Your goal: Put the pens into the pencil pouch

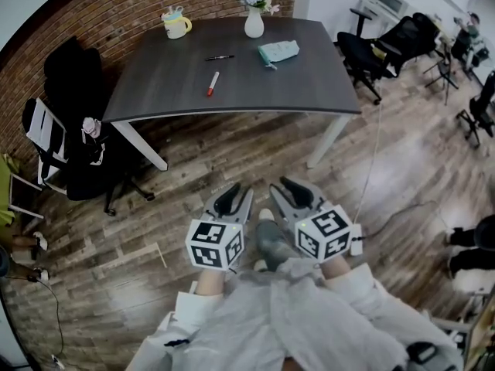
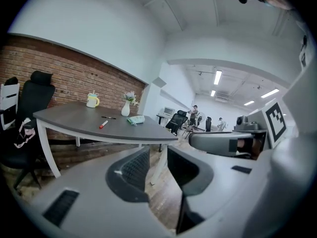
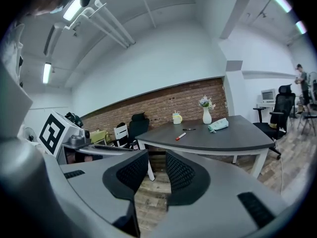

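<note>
Head view: the left gripper and right gripper sit side by side. Well apart, at 12 o'clock, a table holds a red pen, black pen and pencil pouch. Left gripper view: jaws apart, empty. Right gripper view: jaws apart, empty.

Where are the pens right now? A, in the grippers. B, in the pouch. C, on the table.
C: the black pen and the red pen both lie on the table, apart from the pouch.
</note>
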`<state>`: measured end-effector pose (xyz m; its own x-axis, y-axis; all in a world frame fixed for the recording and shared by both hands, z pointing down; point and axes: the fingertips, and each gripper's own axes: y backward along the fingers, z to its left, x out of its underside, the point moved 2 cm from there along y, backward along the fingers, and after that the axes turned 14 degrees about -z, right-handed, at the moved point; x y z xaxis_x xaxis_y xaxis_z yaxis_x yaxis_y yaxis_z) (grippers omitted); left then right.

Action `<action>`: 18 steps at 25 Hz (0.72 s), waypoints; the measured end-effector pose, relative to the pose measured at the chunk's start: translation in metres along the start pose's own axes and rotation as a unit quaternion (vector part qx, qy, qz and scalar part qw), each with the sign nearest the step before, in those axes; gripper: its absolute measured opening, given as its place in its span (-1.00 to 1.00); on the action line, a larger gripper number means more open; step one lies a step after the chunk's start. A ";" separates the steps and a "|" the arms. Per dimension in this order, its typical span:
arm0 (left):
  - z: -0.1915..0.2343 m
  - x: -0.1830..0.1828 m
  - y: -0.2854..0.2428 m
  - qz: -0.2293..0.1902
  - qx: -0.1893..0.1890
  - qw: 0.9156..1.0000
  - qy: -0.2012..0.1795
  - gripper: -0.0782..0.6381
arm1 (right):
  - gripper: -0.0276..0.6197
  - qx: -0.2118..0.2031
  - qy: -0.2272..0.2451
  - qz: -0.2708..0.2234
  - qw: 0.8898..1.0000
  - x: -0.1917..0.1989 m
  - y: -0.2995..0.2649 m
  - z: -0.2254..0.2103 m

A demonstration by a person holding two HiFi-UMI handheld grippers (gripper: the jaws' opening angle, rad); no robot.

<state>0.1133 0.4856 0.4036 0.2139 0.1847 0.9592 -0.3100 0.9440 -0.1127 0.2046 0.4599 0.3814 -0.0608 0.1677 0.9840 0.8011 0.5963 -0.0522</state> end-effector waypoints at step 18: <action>0.097 -0.045 -0.101 -0.010 -0.037 0.999 -0.004 -0.52 | -0.64 -0.030 -0.003 0.027 0.999 -0.012 -0.135 -0.076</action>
<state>0.0455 0.3551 0.3968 0.2114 0.1633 0.9637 -0.2357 0.9654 -0.1119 0.1423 0.3181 0.3893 -0.0203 0.2035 0.9789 0.8374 0.5383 -0.0945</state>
